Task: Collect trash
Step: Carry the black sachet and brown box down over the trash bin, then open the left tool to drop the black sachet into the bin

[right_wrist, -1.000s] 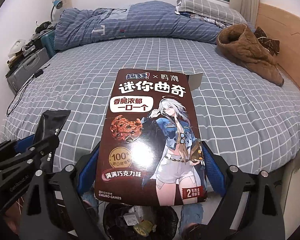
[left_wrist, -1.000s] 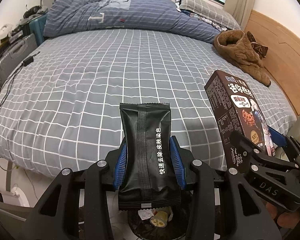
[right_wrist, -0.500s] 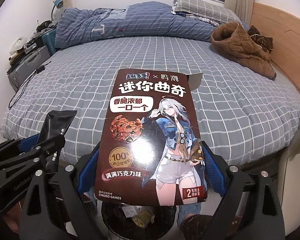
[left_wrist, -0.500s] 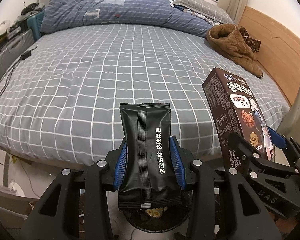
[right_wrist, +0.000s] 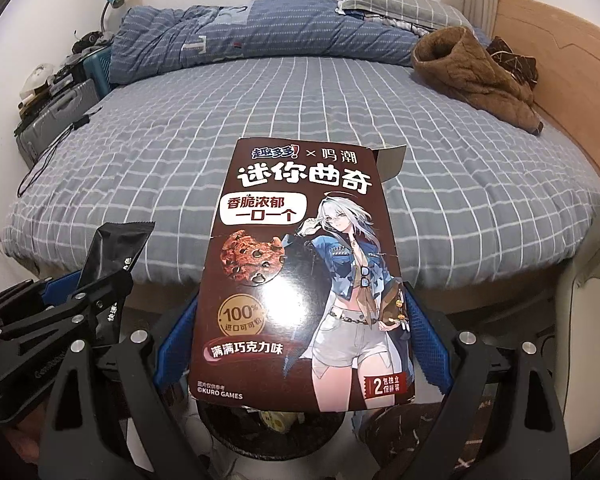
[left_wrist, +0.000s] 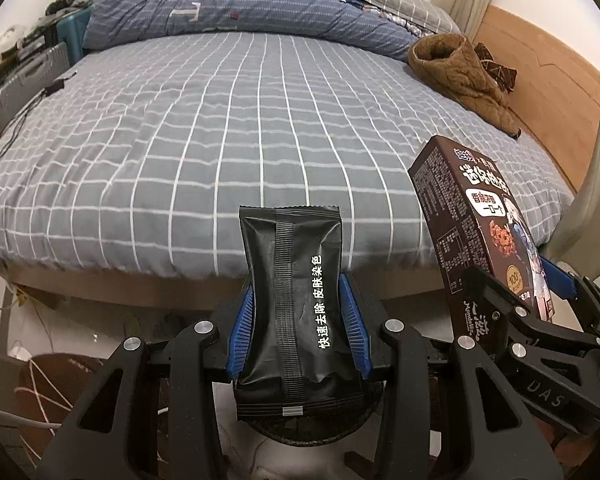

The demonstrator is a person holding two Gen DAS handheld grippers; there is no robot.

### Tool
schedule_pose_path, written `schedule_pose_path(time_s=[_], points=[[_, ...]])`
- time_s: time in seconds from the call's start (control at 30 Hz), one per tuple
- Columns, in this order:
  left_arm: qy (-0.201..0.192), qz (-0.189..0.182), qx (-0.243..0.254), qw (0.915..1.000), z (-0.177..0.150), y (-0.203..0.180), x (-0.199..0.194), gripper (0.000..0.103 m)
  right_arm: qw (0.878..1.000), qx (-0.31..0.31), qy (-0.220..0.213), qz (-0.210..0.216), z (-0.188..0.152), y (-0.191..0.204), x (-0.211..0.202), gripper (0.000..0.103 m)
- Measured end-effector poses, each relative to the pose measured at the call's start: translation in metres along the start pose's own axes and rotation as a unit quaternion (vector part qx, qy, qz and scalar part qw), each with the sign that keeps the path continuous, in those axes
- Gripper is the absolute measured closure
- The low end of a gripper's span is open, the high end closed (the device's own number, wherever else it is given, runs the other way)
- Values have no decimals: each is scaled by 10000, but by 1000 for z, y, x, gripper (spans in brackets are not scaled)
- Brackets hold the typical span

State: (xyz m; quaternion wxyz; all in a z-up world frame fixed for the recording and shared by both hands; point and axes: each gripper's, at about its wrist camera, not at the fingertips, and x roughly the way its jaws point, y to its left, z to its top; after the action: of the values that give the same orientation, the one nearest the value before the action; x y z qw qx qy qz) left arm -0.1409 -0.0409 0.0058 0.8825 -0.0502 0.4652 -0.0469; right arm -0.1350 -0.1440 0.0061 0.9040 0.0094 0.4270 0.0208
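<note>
The left gripper (left_wrist: 298, 334) is clamping a crinkly black foil sachet (left_wrist: 294, 308) mid-body while the right gripper (right_wrist: 300, 346) is pinching a stiff brown cardboard cookie box (right_wrist: 300, 276) by its side edges, both probably featherlight, hanging over the black trash bin (right_wrist: 272, 426).

From my seat, the round black trash bin (right_wrist: 236, 420) at bottom centre is mostly hidden behind the brown cardboard cookie box (right_wrist: 300, 280) — contents unreadable; clutter upper left too small.
</note>
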Motion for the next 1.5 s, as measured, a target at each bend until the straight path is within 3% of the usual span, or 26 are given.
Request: schedule_pose_path(time_s=[0.4, 0.8, 1.2, 1.5], points=[[232, -28, -95, 9997, -38, 5, 13, 63, 9992, -23, 392, -7, -59, 2, 18, 16], [679, -5, -60, 9977, -77, -1, 68, 63, 9962, 90, 861, -41, -101, -13, 53, 16], [1059, -41, 275, 9940, -90, -35, 118, 62, 9941, 254, 1028, -223, -115, -45, 71, 16], [1043, 11, 378, 9938, -92, -33, 130, 42, 9937, 193, 1093, -123, -113, -40, 82, 16]])
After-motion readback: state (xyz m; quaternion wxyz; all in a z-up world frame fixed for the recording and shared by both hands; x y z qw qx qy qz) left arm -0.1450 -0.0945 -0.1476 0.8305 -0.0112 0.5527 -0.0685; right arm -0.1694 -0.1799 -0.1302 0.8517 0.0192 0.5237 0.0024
